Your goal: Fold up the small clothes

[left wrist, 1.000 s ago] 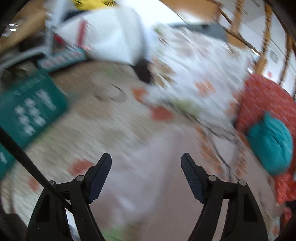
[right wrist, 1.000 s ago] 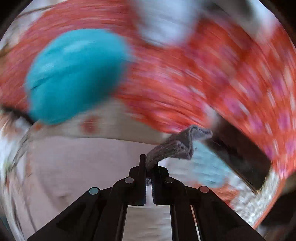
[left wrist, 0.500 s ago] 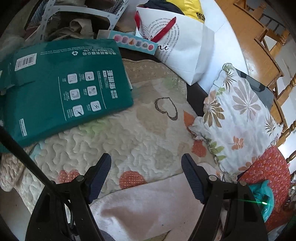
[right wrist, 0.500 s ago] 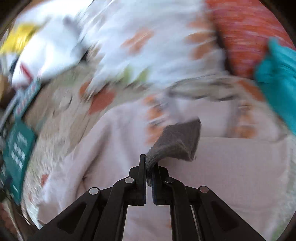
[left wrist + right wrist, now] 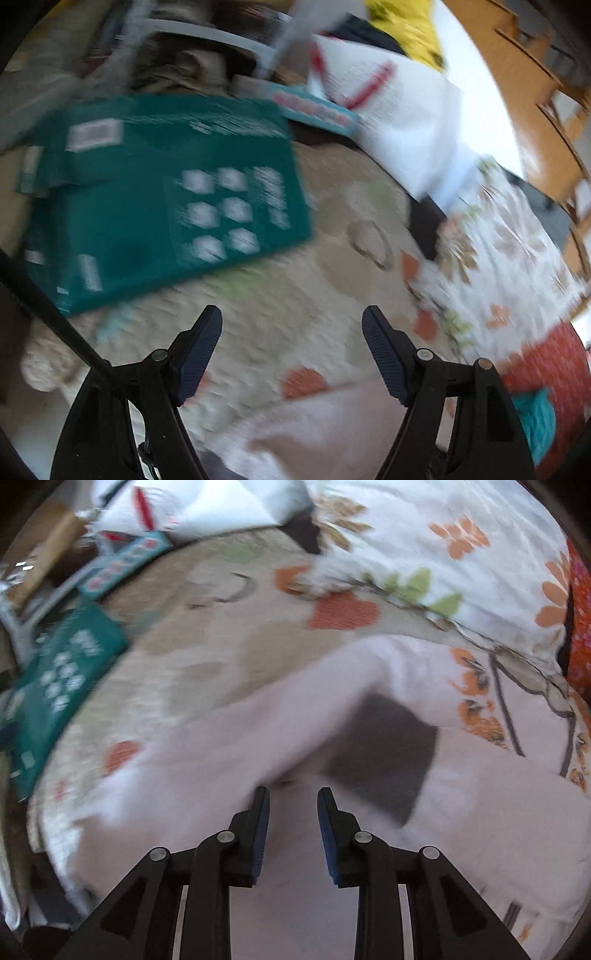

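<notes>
A small dark grey cloth (image 5: 388, 760) lies flat on a pale pink garment (image 5: 221, 746) spread over the quilted bed cover (image 5: 207, 657). Just in front of the grey cloth's near left corner, my right gripper (image 5: 293, 792) points down at the pink garment. Its jaws are opening and nothing is between them. My left gripper (image 5: 291, 314) stands open and empty above the quilt (image 5: 295, 295). The pink garment's edge (image 5: 332, 421) shows just below its fingers. The left wrist view is blurred.
A green package (image 5: 166, 206) lies on the quilt at the left, with a white paper bag (image 5: 399, 122) behind it. A floral pillow (image 5: 498, 258) and a red cushion (image 5: 546, 362) with a teal item (image 5: 535, 417) lie at the right.
My right gripper swung from the red cushion to over the pink garment and let go of the grey cloth, which now lies flat. My left gripper drifted sideways, still open.
</notes>
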The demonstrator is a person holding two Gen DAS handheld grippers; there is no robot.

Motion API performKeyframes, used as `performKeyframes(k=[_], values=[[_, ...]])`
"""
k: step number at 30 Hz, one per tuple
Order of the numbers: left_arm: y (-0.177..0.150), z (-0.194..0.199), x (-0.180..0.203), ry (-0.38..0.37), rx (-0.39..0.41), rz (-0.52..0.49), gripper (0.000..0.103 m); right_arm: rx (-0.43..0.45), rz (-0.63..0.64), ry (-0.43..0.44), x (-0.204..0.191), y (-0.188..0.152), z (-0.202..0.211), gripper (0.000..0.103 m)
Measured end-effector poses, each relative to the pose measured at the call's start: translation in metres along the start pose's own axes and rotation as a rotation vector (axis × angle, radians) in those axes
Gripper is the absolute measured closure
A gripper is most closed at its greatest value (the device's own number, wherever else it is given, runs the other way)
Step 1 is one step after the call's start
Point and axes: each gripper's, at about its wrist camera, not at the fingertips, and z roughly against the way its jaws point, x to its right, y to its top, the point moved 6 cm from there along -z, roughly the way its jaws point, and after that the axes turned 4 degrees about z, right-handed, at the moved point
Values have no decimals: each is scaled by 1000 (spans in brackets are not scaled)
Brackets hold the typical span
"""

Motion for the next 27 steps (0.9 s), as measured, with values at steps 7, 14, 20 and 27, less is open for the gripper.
performKeyframes(k=[7,14,20,27], values=[[45,39,-78,187,193,170,26,-19,238,261,-124,-36,15,46],[58,53,-118,232,224,251,26,-5,417,300,-205,-68,2,37],[55,50,-115,215,204,251,26,-27,417,167,-202,-71,-25,84],[37,30,-73,195,172,139,26,138,-65,345,-83,0,40,94]])
